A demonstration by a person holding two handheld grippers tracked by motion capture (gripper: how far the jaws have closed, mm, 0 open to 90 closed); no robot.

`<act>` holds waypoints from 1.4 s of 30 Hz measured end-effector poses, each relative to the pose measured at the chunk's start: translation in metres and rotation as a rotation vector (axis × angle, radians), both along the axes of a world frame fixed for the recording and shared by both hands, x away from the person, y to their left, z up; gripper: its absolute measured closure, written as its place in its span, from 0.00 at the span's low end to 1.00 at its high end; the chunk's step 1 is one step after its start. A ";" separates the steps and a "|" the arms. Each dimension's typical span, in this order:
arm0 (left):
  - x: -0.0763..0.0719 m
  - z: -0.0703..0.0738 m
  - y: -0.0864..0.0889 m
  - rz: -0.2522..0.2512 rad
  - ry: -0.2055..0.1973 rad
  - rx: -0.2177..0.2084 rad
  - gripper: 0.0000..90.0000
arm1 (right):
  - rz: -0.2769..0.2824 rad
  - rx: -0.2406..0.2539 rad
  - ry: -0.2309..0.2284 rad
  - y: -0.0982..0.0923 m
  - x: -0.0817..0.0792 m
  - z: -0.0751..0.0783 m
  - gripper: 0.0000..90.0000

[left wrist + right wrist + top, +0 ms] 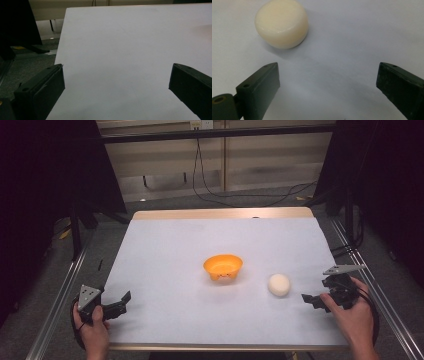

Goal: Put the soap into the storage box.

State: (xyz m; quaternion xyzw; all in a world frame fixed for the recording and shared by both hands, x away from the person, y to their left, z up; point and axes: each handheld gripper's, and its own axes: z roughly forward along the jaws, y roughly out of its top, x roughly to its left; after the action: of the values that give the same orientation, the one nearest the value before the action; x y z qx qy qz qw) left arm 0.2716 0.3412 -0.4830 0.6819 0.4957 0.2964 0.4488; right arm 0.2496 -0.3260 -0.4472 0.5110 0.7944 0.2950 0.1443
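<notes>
An orange bowl [223,267] stands upright near the middle of the white-covered table [200,240]. To its right lies a cream round puck-shaped lump [279,284] [281,23]. My right gripper [311,298] [328,80] hovers just right of the lump, jaws wide open and nothing between them; in the right gripper view the lump lies ahead and to the left, apart from both jaws. My left gripper [121,302] [116,82] is at the table's front left corner, open over bare white surface, with one jaw over the table's left edge.
Metal frame rails [60,295] run along both sides of the table. Black cables [210,190] hang down the back wall onto the floor. Dark stands [17,30] sit off the table's left side.
</notes>
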 end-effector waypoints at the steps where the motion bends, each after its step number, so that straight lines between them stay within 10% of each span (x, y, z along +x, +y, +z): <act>1: 0.000 0.000 0.000 -0.003 0.000 -0.001 0.00 | 0.009 -0.003 0.005 0.001 0.002 0.001 0.05; 42: 0.001 0.000 -0.001 -0.007 0.009 0.008 0.00 | 0.167 -0.120 0.202 0.057 0.044 0.007 0.10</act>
State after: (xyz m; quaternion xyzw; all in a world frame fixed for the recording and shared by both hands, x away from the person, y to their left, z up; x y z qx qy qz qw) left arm 0.2726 0.3402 -0.4831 0.6869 0.4940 0.2937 0.4448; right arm 0.2935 -0.2695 -0.4399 0.4607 0.8608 0.2050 0.0688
